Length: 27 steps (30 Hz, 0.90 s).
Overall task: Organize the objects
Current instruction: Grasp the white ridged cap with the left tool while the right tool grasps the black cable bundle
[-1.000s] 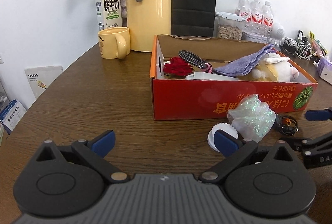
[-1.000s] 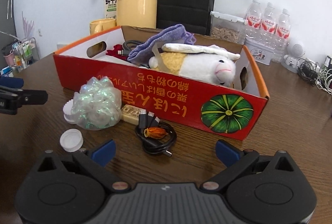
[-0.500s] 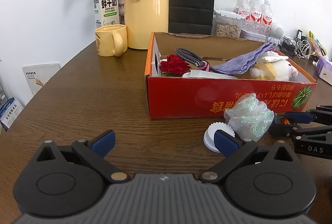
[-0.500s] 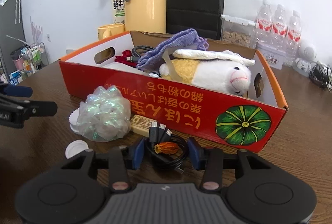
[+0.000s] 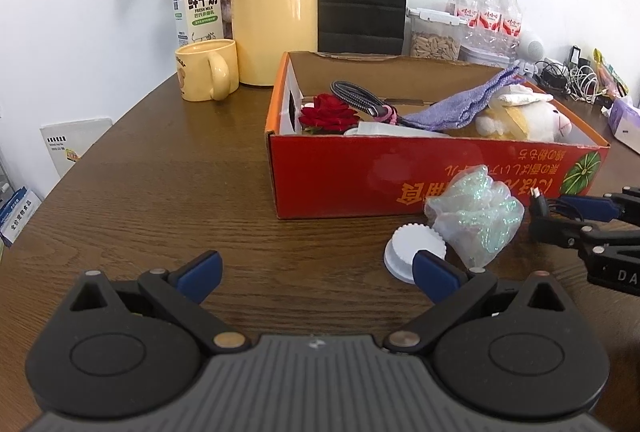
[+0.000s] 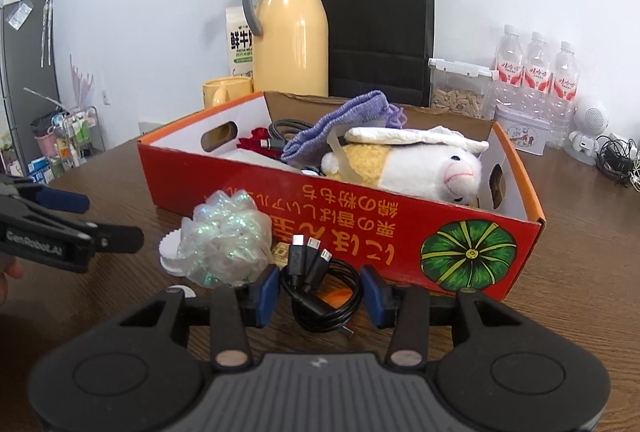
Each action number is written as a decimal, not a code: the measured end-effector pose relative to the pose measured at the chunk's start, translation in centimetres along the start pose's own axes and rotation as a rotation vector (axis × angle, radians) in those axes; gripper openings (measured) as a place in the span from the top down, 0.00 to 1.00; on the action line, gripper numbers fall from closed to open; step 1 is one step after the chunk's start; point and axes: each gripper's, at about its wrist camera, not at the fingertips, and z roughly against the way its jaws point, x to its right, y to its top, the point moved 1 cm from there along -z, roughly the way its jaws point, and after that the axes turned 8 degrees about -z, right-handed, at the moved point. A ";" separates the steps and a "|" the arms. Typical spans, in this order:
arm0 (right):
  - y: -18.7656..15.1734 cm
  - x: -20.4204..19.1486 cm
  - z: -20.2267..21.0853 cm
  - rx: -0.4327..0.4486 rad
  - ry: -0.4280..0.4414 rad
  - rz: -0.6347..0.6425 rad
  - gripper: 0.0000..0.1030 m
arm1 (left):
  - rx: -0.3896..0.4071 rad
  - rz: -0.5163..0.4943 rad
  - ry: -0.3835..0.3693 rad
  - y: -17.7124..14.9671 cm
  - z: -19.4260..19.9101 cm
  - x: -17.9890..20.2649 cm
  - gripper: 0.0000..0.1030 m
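A coiled black USB cable with several plugs lies just in front of the red cardboard box, and my right gripper is shut on it, one blue pad against each side of the coil. In the left wrist view the right gripper reaches in from the right with a cable plug sticking up. My left gripper stands open over bare table, nothing between its fingers. An iridescent plastic bow and a white ridged lid sit just beyond its right finger.
The box holds a plush toy, purple cloth, red rose and a braided cable. Behind it stand a yellow jug, mug, milk carton, black bag and water bottles. A small white cap lies near the right gripper.
The right gripper's jaws closed from wide open onto the black cable, then tipped upward slightly with it. The left gripper stayed open and nearly still.
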 end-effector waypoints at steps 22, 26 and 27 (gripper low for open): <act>-0.2 0.7 0.9 0.033 -0.014 -0.041 0.58 | -0.048 -0.058 -0.099 0.9 -2.6 3.0 0.07; -0.3 0.6 0.9 0.029 -0.012 -0.038 0.58 | -0.045 -0.051 -0.112 1.1 -2.9 3.1 0.30; -0.4 0.5 0.8 0.029 -0.012 -0.037 0.58 | -0.038 -0.050 -0.121 1.1 -2.9 3.2 0.39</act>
